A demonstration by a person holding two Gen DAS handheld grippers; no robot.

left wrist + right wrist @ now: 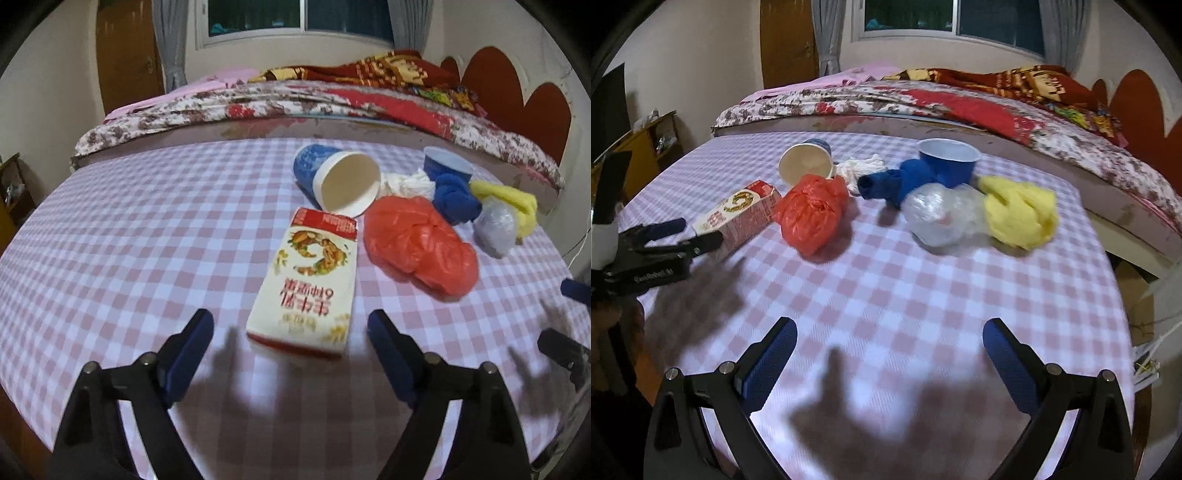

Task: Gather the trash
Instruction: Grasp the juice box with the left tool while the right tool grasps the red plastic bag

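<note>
Bare tablecloth [886,280] — trash pile [934,214] beyond

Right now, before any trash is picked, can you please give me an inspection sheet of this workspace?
Surface: checked tablecloth, pink and white, flat.
Job's things: carton lying flat; tipped paper cup; red plastic bag; clear plastic bag; white crumpled wad; upright blue cup.
Clutter: blue cloth and yellow cloth beside the bags.
Grippers: left tongs open, carton's near end between them, not gripped; right tongs open over bare cloth, empty.
Cables: thin wire at the right edge.
Surroundings: bed with blankets, window, wooden door.
</note>
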